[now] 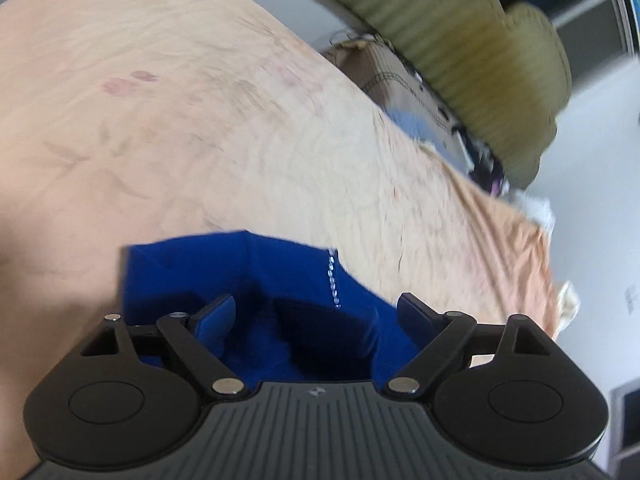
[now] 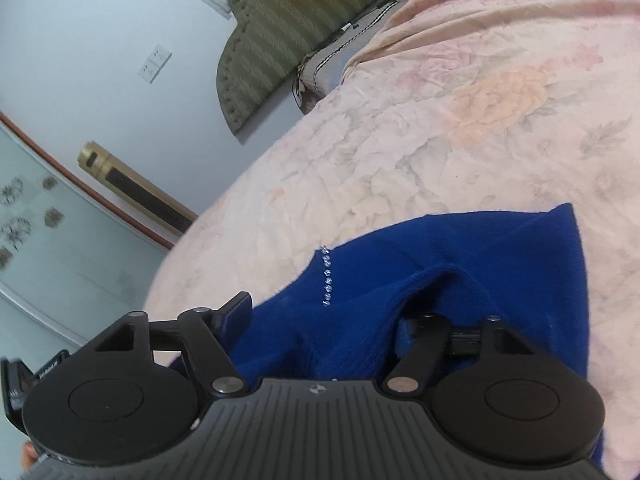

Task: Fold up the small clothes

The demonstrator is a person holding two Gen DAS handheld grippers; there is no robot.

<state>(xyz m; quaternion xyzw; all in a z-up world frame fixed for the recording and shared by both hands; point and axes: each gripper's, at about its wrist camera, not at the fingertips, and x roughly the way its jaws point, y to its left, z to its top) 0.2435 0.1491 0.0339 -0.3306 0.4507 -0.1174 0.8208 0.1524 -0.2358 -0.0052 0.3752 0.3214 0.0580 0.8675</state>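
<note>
A small royal-blue knit garment point(image 1: 280, 276) with a short line of sparkling studs point(image 1: 333, 278) lies on the pale floral bedspread point(image 1: 200, 120). My left gripper point(image 1: 316, 312) is open, its fingers spread wide right over the garment's near part. In the right wrist view the same garment point(image 2: 460, 248) lies bunched on the bedspread point(image 2: 480, 100). My right gripper point(image 2: 326, 316) is open; its left finger point(image 2: 238, 308) sits at the garment's edge and a raised fold of cloth covers the right finger's tip.
An olive-green padded headboard point(image 1: 460, 40) stands at the bed's end, with clutter and a pillow point(image 1: 408, 88) beneath it. In the right wrist view a white wall with sockets point(image 2: 154, 60), a gold column unit point(image 2: 132, 184) and a patterned glass door point(image 2: 36, 220) lie past the bed's left edge.
</note>
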